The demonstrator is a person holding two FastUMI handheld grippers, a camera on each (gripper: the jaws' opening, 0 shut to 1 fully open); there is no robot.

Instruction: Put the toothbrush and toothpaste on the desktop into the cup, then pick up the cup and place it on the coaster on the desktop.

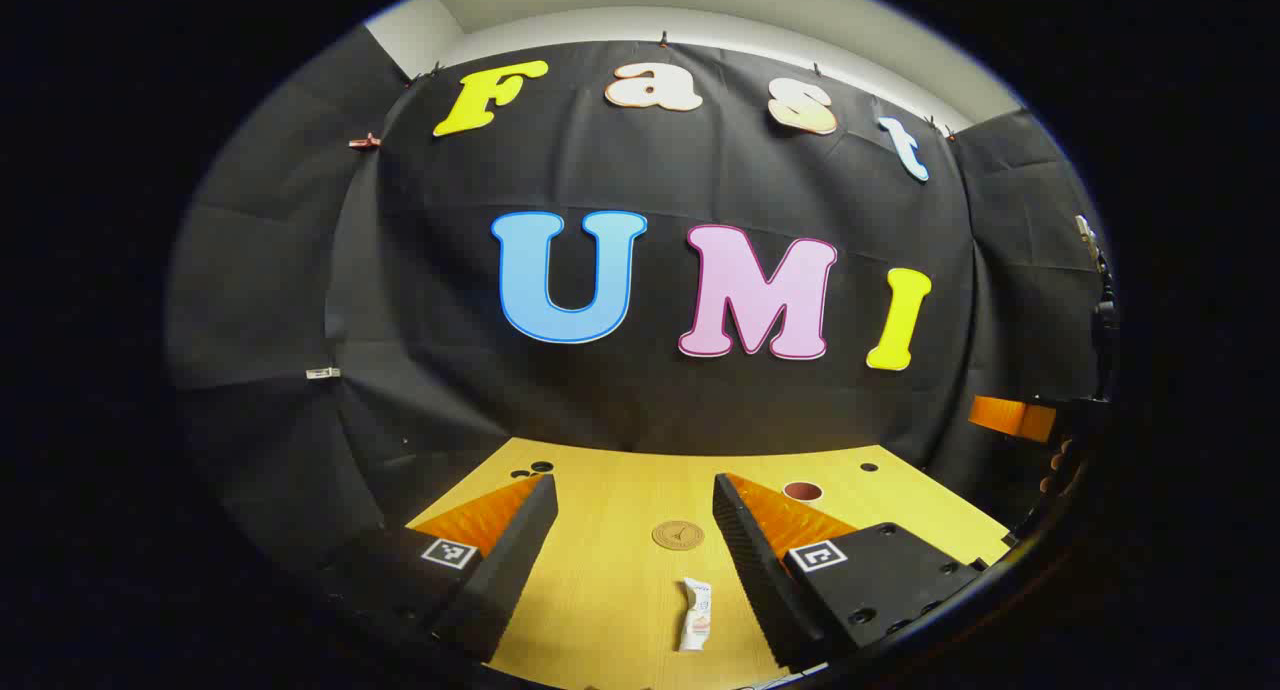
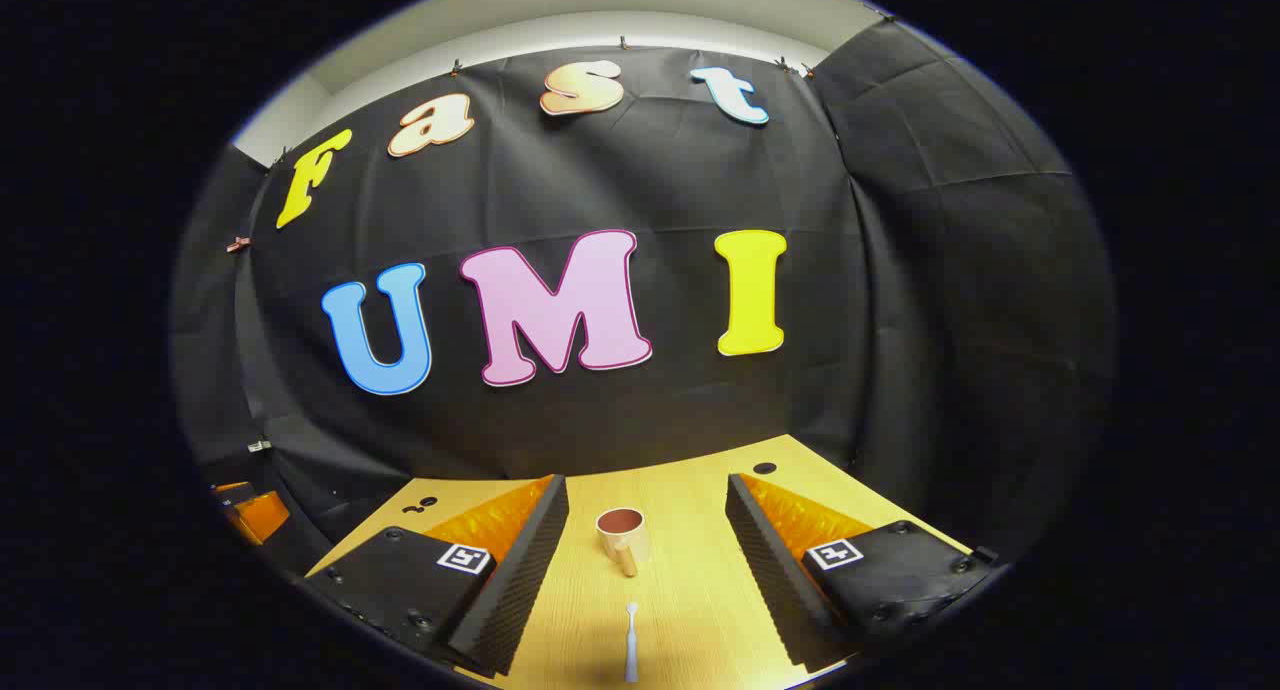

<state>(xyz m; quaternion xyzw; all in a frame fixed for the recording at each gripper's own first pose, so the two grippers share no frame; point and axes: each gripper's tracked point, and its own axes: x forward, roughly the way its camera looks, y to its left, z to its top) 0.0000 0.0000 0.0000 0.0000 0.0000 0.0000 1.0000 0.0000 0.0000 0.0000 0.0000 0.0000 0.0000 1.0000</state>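
White toothpaste tube (image 1: 695,615) lies on the wooden bench (image 1: 610,570) between the wide-spread left tool (image 1: 632,530); white toothbrush (image 2: 631,642) and tan cup (image 2: 622,536) stand ahead of the wide right tool (image 2: 647,525); round coaster (image 1: 678,535) beyond the tube.

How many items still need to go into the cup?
2. The toothpaste lies flat on the desktop near the coaster; the toothbrush lies in front of the cup.

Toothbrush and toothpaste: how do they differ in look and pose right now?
The toothbrush is thin, straight and pale; the toothpaste is a wider, flat, crumpled tube with some orange. The toothbrush lies before the cup, the toothpaste before the coaster. Both lie flat on the desktop, ungrasped.
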